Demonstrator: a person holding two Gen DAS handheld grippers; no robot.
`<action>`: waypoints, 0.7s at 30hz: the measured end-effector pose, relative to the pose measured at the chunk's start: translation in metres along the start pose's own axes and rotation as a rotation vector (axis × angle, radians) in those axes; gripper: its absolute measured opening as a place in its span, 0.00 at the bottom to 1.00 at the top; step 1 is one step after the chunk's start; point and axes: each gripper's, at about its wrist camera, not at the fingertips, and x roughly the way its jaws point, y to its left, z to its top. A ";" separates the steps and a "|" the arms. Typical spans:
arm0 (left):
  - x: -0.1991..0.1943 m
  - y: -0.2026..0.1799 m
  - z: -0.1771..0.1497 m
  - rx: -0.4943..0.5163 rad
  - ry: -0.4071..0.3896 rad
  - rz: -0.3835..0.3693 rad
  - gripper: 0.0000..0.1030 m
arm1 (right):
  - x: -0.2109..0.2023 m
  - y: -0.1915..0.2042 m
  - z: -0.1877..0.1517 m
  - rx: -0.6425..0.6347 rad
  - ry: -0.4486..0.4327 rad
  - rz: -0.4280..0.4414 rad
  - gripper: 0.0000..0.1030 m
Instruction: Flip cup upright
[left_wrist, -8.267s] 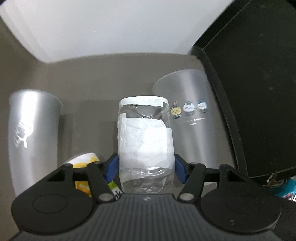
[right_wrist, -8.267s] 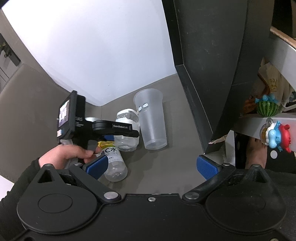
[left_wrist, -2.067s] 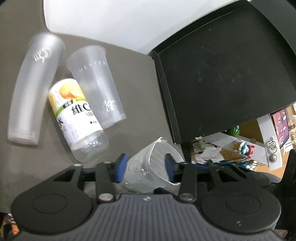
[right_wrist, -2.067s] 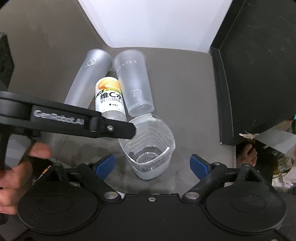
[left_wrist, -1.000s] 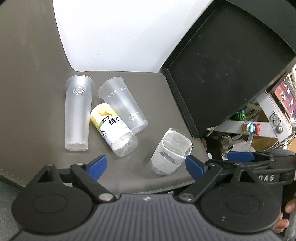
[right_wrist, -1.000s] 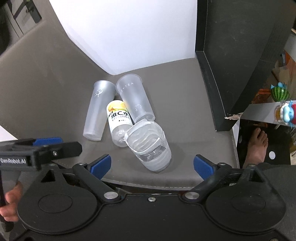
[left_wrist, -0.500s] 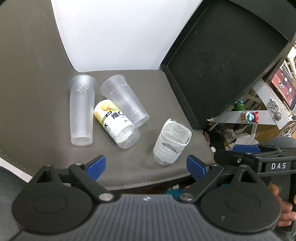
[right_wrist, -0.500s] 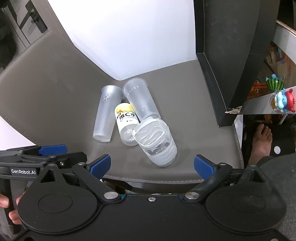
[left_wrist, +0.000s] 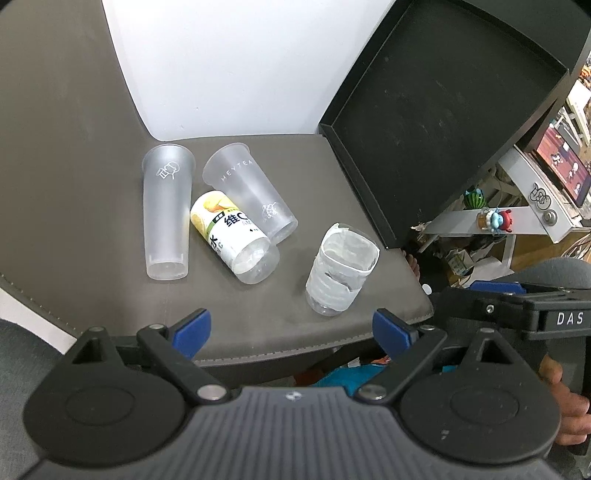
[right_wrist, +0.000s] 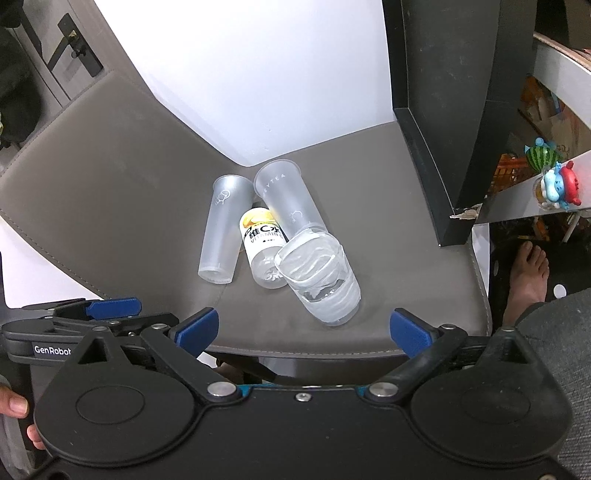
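A short clear cup wrapped in white tape (left_wrist: 341, 271) stands upright, mouth up, near the front edge of the grey seat (left_wrist: 92, 236). It also shows in the right wrist view (right_wrist: 321, 278). My left gripper (left_wrist: 291, 328) is open and empty, held back from the seat's front edge, the cup ahead between its fingers. My right gripper (right_wrist: 303, 326) is open and empty, also back from the front edge. Each gripper shows at the side of the other's view.
Two tall frosted cups (left_wrist: 166, 210) (left_wrist: 251, 192) and a cut yellow-labelled bottle (left_wrist: 232, 236) stand upright in a cluster on the left of the seat. A black box (left_wrist: 443, 110) stands on the right. A bare foot (right_wrist: 528, 277) is on the floor at right.
Both grippers have drawn further back and up from the seat, so the cups look smaller. The taped cup stays upright where it was let go.
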 end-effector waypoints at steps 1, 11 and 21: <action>0.000 0.000 0.000 0.001 0.000 0.002 0.91 | 0.000 0.000 0.000 0.000 -0.001 0.001 0.97; -0.002 0.000 -0.002 -0.002 0.000 0.012 0.91 | 0.000 -0.001 -0.001 -0.004 -0.001 0.011 0.98; -0.001 0.002 -0.002 -0.005 0.004 0.009 0.91 | 0.001 0.001 0.000 -0.007 0.001 0.009 0.98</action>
